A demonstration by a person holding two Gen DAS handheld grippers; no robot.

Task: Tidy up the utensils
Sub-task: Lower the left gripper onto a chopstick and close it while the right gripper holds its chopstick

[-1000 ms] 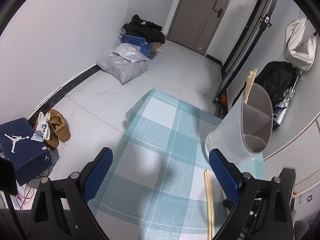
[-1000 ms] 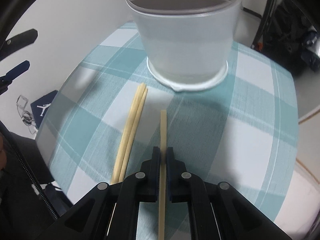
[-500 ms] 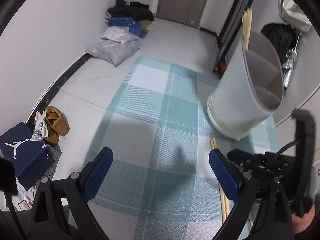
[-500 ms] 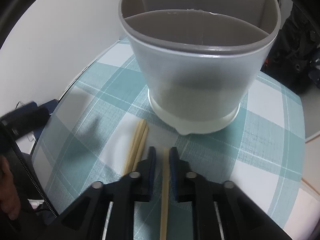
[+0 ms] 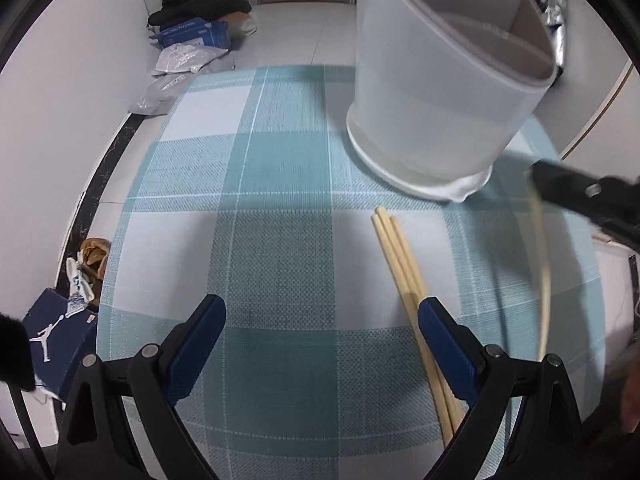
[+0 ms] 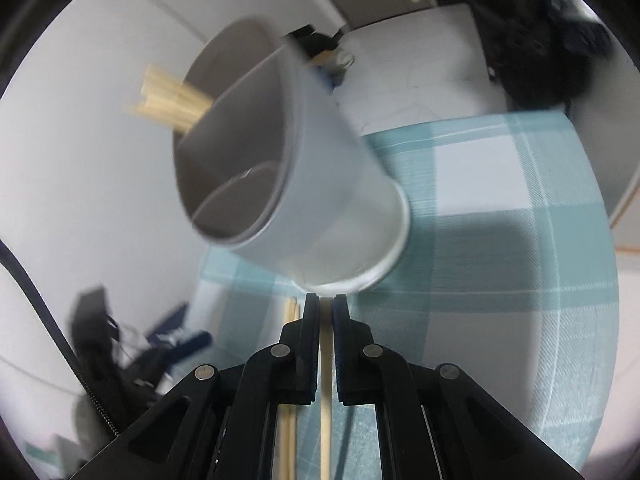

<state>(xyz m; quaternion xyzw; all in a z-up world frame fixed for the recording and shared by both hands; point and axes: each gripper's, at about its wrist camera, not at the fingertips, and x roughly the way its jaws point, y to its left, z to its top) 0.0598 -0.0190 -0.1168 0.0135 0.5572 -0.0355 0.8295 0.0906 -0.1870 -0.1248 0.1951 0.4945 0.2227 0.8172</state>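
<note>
A white divided utensil holder [image 5: 440,100] stands at the far right of the teal checked tablecloth [image 5: 280,184]. In front of it, loose wooden chopsticks [image 5: 402,268] lie side by side. My left gripper [image 5: 322,320] hangs open above the cloth, with its right pad over the chopsticks' near part. My right gripper [image 6: 326,302] is shut on a single chopstick [image 6: 325,380] and is raised near the base of the holder [image 6: 304,184]. Several chopsticks [image 6: 172,100] stand in the holder's far compartment. The left wrist view shows the right gripper [image 5: 580,196] with its blurred chopstick [image 5: 542,280] at the right edge.
The table's left edge drops to a tiled floor. Down there are a blue shoe box [image 5: 52,336], brown shoes [image 5: 94,252], grey plastic bags [image 5: 180,68] and dark clothes [image 5: 200,0]. A person's hand [image 5: 628,384] shows at the lower right.
My right gripper has lifted its chopstick off the cloth and rolled, so the holder now looks tilted. My left gripper has sunk toward the cloth and come over the loose chopsticks.
</note>
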